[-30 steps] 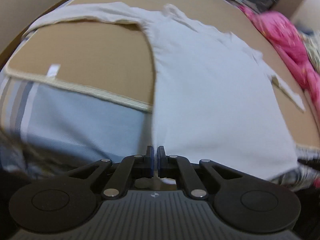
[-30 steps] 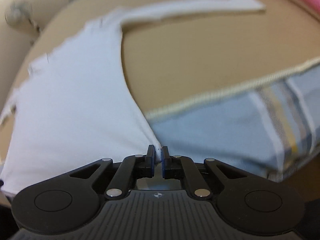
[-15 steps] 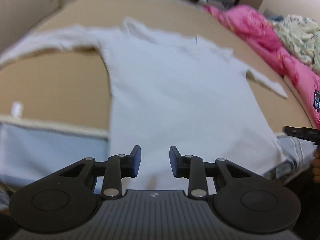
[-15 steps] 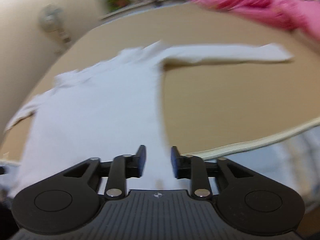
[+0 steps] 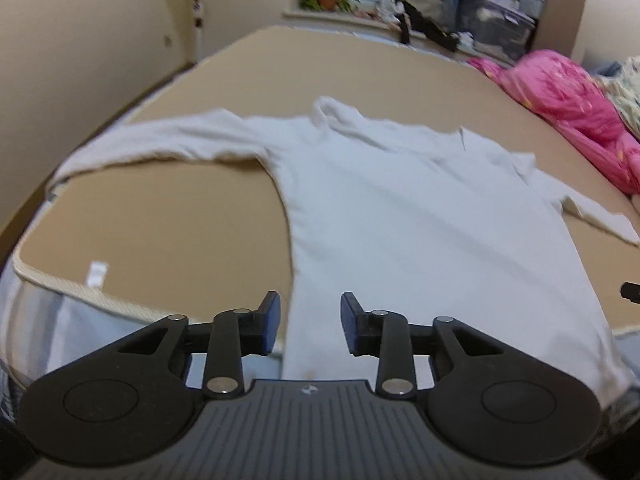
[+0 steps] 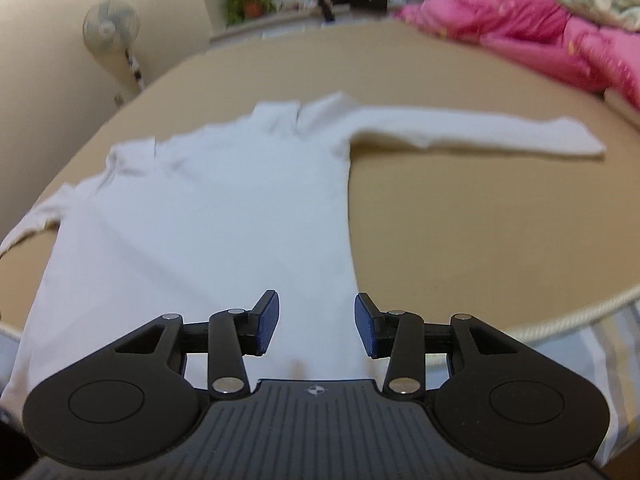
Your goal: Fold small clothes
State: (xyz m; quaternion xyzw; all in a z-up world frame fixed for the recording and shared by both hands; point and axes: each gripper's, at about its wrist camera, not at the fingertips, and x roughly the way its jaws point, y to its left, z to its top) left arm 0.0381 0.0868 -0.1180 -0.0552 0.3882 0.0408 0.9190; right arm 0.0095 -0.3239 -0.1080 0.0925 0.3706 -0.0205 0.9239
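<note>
White long-sleeved cotton shirt (image 5: 400, 216) lies flat on our tan bed (image 5: 168, 232), sleeves out for folding, while left tool (image 5: 308, 322) and right tool (image 6: 316, 322) are opening, empty.

Left gripper (image 5: 308, 322) and right gripper (image 6: 317, 322), matte black linkages, silver pivot screws, blue pads, ribbed grey housings

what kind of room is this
Most likely a bedroom: a white long-sleeved shirt lies spread on a tan-covered mattress, with a crumpled pink quilt alongside and a standing fan by the wall.
</note>
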